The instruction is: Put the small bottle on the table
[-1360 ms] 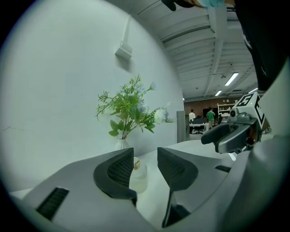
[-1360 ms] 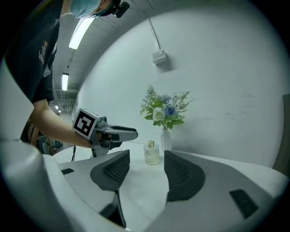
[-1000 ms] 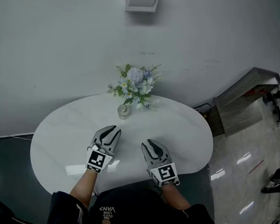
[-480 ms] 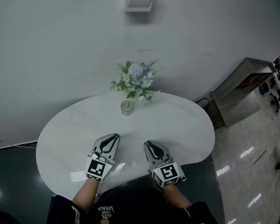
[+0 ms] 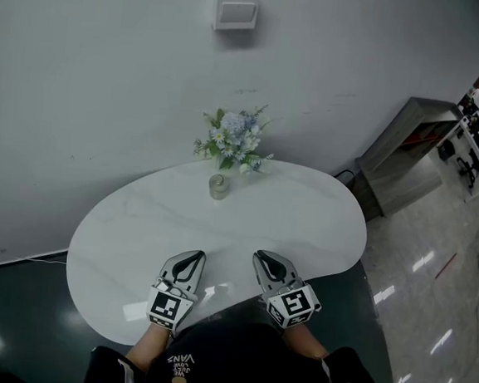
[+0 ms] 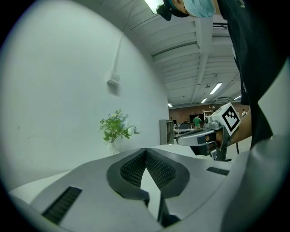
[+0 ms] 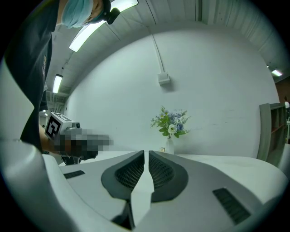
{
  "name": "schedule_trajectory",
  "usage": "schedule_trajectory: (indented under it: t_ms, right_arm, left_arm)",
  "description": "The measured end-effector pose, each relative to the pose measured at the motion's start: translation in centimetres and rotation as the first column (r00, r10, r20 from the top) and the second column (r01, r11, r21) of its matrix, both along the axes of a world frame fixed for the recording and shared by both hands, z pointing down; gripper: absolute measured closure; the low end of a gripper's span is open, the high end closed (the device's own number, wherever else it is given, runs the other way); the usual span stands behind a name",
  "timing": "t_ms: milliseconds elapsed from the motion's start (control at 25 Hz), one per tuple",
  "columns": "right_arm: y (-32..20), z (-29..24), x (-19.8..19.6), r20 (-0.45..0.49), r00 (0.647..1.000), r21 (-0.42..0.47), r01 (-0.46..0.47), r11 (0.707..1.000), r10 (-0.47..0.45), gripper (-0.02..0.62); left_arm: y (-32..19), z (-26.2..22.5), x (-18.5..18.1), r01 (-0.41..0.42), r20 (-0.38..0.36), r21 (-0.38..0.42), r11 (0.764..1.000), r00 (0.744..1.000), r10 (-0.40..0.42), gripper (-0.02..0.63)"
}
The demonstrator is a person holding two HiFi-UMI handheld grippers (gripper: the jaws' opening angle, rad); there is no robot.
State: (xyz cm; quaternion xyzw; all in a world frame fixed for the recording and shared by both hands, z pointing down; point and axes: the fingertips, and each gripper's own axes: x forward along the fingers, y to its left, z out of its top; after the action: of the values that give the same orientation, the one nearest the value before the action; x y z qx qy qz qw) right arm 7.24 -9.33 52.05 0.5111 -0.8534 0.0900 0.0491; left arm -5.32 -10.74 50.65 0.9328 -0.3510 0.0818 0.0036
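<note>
A small glassy bottle (image 5: 217, 185) stands on the white oval table (image 5: 304, 217) at its far side, just in front of a bunch of blue and white flowers (image 5: 232, 138). In the right gripper view the bottle (image 7: 162, 149) is a tiny shape beside the white vase (image 7: 169, 146). My left gripper (image 5: 187, 258) and right gripper (image 5: 265, 256) rest side by side over the table's near edge, well short of the bottle. Both are shut with nothing between the pads (image 6: 136, 168) (image 7: 158, 170); the right keeps a hairline slit.
A white box (image 5: 237, 13) is mounted on the grey wall above the flowers. A grey cabinet (image 5: 401, 155) stands to the right on the glossy floor. Dark floor borders the table on the left and near sides.
Both grippers' jaws have gone from partly open to shut. Both have drawn back a little toward the table's near edge. The head view has shifted slightly.
</note>
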Motion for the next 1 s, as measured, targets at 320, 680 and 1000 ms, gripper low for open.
schedule_trajectory:
  t_ms: [320, 680, 1000]
  right_arm:
    - [2.2, -0.1, 0.7, -0.002, 0.998, -0.005, -0.057, 0.998, 0.057, 0.538]
    - [3.9, 0.3, 0.2, -0.014, 0.997, -0.018, -0.071, 0.997, 0.071, 0.541]
    - [4.1, 0.3, -0.3, -0.015, 0.997, -0.016, -0.076, 0.997, 0.075, 0.545]
  left_arm:
    - [3.3, 0.2, -2.3, 0.010, 0.002, -0.022, 1.000, 1.000, -0.010, 0.586]
    - [4.9, -0.6, -3.8, 0.040, -0.029, -0.010, 0.999, 0.999, -0.040, 0.586]
    - [5.0, -0.5, -4.6, 0.053, -0.029, -0.001, 0.999, 0.998, -0.053, 0.586]
